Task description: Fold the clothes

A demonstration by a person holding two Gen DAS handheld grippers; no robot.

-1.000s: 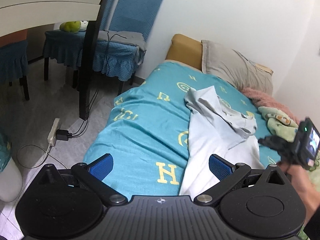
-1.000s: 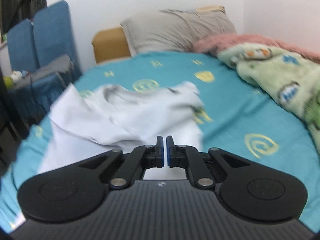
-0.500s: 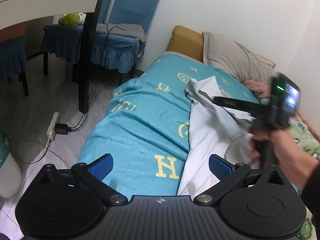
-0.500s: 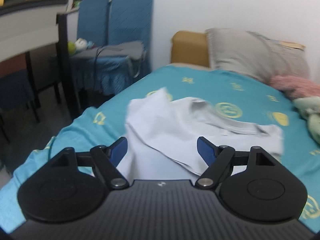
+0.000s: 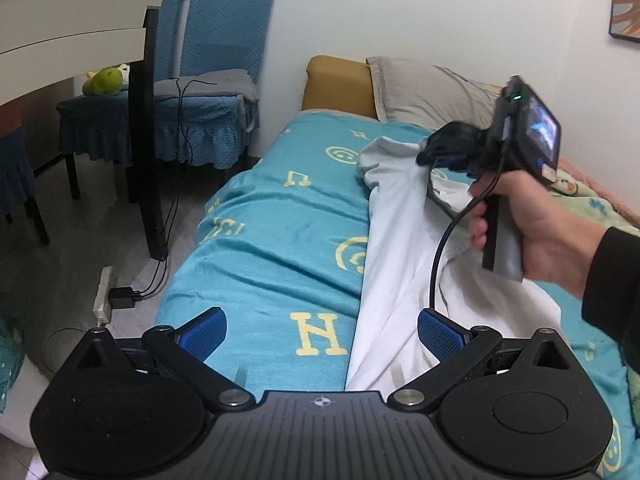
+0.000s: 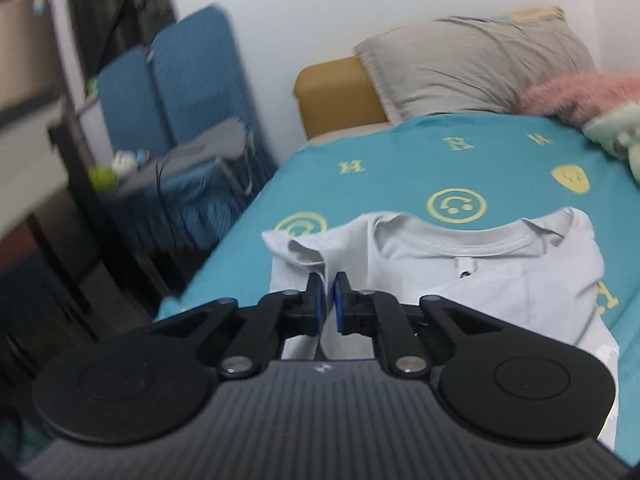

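A white T-shirt (image 5: pixel 400 260) lies crumpled along the right side of the teal bed cover (image 5: pixel 280 220). My left gripper (image 5: pixel 320 336) hovers open above the near end of the bed, its right pad over the shirt's hem and nothing between the fingers. A hand holds my right gripper (image 5: pixel 426 156) at the shirt's far end. In the right wrist view the right gripper (image 6: pixel 328 304) is shut on a raised fold of the T-shirt (image 6: pixel 500 272) by the left shoulder, just left of the collar (image 6: pixel 460 240).
A grey pillow (image 5: pixel 432 92) and a tan headboard (image 5: pixel 340 80) sit at the far end of the bed. A green plush blanket (image 5: pixel 580 196) lies on the right. Blue chairs (image 5: pixel 224 40), a dark table leg (image 5: pixel 148 140) and a power strip (image 5: pixel 105 292) stand on the floor to the left.
The right gripper, shut a second ago, opened while swinging toward the head of the bed, and has now shut on the shirt's shoulder fold. The left gripper stayed open and barely moved.
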